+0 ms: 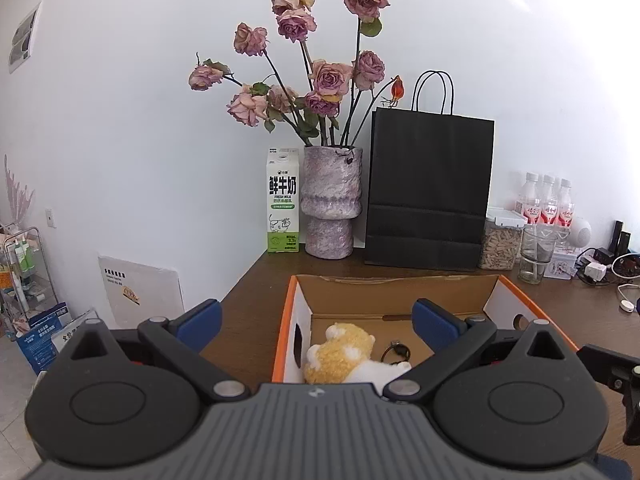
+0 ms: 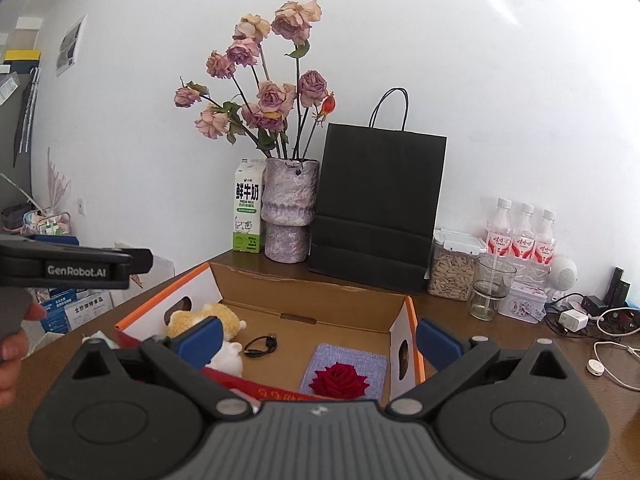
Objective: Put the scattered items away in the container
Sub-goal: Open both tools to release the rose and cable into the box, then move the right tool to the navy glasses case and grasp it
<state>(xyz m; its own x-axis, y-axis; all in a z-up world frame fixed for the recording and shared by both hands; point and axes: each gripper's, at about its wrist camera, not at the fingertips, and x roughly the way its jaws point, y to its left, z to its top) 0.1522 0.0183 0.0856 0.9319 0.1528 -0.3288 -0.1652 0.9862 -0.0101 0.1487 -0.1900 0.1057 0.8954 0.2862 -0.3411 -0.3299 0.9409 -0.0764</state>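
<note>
Now both tools hang level just above the near side of the cardboard box [image 2: 312, 300], pointing toward the back wall; the left hand-held gripper [image 1: 316, 320] has its blue pads spread wide with nothing between them, straddling the box's orange left wall, and the right hand-held gripper [image 2: 320, 340] is likewise spread and empty, its right pad outside the box's right wall. Inside the box lie a yellow and white plush toy [image 1: 344, 354], a coiled black cable [image 2: 261, 346], a grey cloth pad with a red rose on it [image 2: 344, 372] and a red strip at the near edge. Behind the box on the brown bench [image 1: 256, 280] stand a milk carton [image 1: 283, 200], a vase of dried roses [image 1: 330, 204] and a black paper bag [image 1: 428, 192] in a row against the wall. To the right are a jar, a glass [image 2: 490, 288], three bottles and a tangle of chargers and cords; bare wood shows left of the box up to the bench's edge
</note>
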